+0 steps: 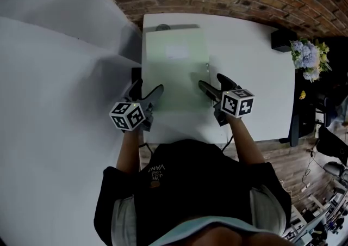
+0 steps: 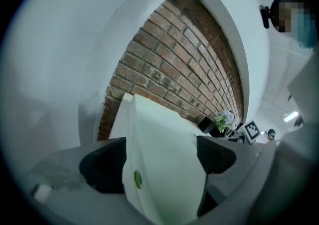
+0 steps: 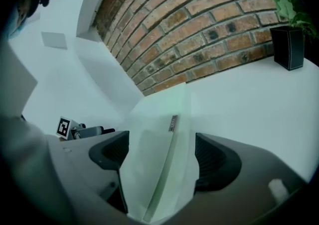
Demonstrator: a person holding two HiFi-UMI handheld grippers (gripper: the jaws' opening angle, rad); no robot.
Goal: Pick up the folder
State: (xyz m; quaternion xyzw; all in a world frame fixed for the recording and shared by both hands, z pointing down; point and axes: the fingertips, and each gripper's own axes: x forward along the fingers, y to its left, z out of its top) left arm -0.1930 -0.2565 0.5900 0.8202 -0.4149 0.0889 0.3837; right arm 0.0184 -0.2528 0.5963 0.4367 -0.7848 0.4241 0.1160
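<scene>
While the pale green folder [image 1: 176, 60] is lying flat on the white table [image 1: 255, 71], I am straddling its near side edges with the left gripper [image 1: 148, 87] and the right gripper [image 1: 211, 80]. Both jaw pairs are standing wide apart, clamping nothing. Judgement: I should be seating both edges deep, closing together and lifting level.

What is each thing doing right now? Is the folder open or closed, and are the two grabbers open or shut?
folder, lying flat on the table, looks closed, not gripped.
left gripper, open, jaws apart around the folder's near edge.
right gripper, open, jaws apart around the folder's near edge.
flower pot, upright at the table's far corner.
</scene>
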